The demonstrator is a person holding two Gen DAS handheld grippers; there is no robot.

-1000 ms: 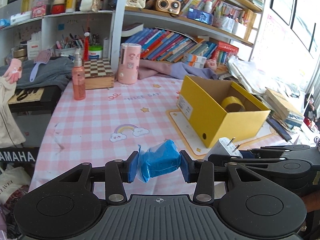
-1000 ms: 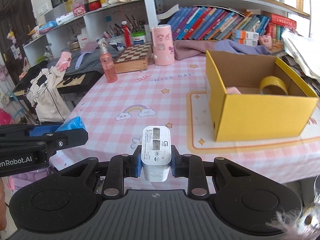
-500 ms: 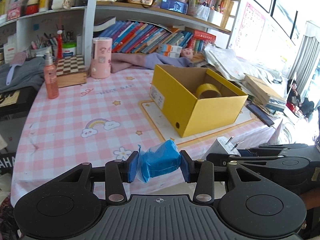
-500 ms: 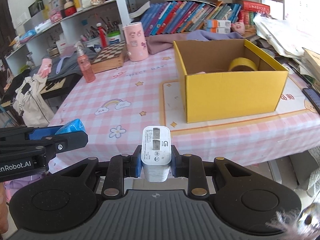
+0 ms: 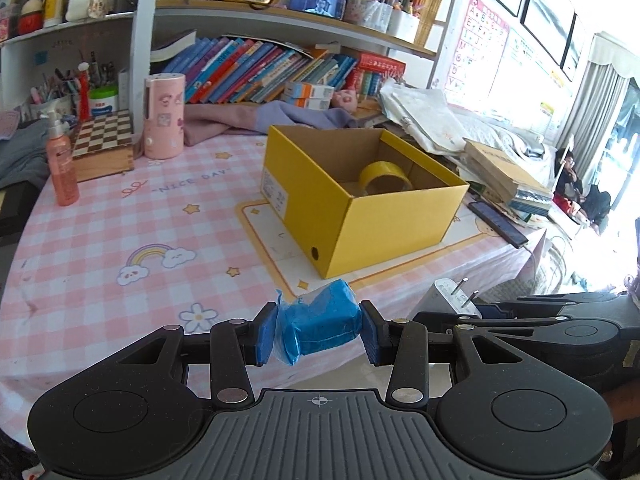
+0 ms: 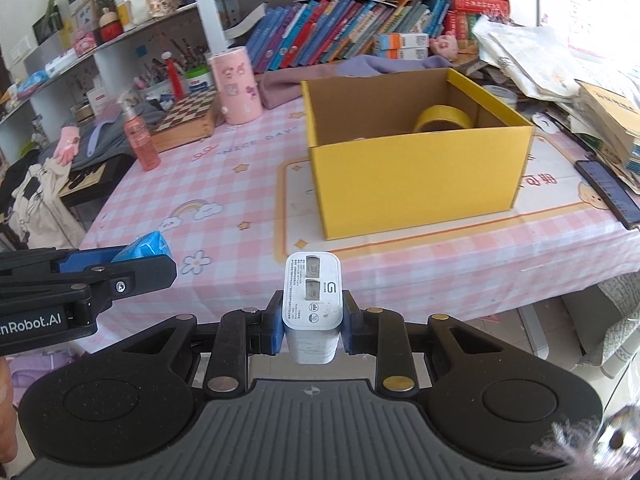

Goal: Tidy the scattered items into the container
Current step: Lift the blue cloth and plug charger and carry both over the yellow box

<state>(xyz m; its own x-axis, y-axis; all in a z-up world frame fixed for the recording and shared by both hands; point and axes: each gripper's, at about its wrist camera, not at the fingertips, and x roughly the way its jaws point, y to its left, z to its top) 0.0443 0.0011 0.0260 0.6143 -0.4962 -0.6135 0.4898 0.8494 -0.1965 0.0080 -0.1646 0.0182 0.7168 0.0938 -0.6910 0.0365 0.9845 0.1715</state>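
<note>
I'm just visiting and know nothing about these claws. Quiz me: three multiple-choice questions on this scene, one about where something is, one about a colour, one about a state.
1. Where is the tape roll?
A. inside the box
B. on the chessboard
C. on the phone

2. What colour is the packet in the left claw?
A. red
B. blue
C. green

3. What is the right claw doing?
A. hanging open
B. shut on nothing
C. shut on a charger

Answers:
1 A: the tape roll lies on the floor of the open yellow box.
2 B: the packet in the left claw is blue.
3 C: the right claw clamps the white charger on both sides.
</note>
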